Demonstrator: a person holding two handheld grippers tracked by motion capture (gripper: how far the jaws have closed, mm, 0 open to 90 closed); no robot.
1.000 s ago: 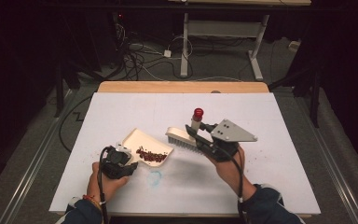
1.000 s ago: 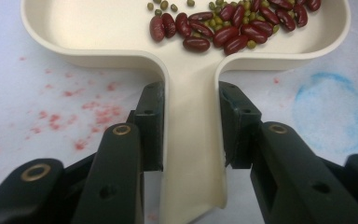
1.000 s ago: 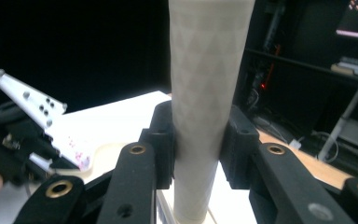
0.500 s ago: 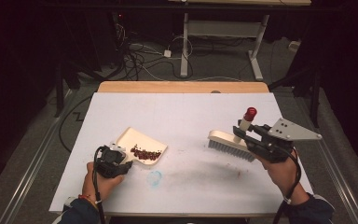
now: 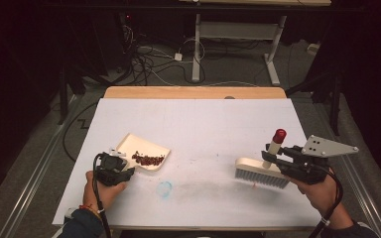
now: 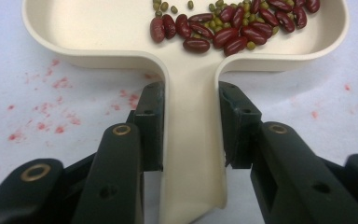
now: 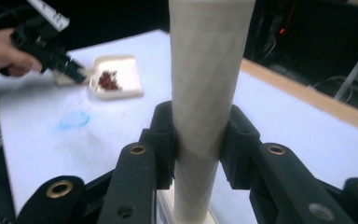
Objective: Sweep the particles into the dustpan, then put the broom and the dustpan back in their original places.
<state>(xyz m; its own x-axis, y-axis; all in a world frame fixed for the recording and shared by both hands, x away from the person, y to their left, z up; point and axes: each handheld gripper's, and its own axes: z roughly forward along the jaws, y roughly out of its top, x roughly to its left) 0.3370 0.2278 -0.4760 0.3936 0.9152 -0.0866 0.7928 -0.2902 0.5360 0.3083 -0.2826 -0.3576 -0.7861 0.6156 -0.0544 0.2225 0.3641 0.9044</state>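
A cream dustpan [image 5: 144,148] lies on the white table at the left, with red beans [image 5: 148,159] and a few small green ones [image 6: 214,23] in it. My left gripper [image 5: 121,167] is shut on the dustpan's handle [image 6: 191,140], one pad on each side. At the right, a cream brush [image 5: 260,171] with a red-tipped handle [image 5: 277,141] rests bristles down on the table. My right gripper [image 5: 273,158] is shut on that upright handle [image 7: 205,93]. In the right gripper view the dustpan [image 7: 116,77] and left gripper [image 7: 77,72] show far off.
A blue smudge [image 5: 164,188] marks the table between the dustpan and the brush, with red stains [image 6: 51,102] on the surface near the pan. A wooden board [image 5: 193,92] runs along the table's far edge. Cables [image 5: 149,54] and desk legs [image 5: 273,49] stand on the floor beyond.
My right gripper carried the brush from beside the dustpan to the right side of the table. The left gripper and dustpan stayed in place.
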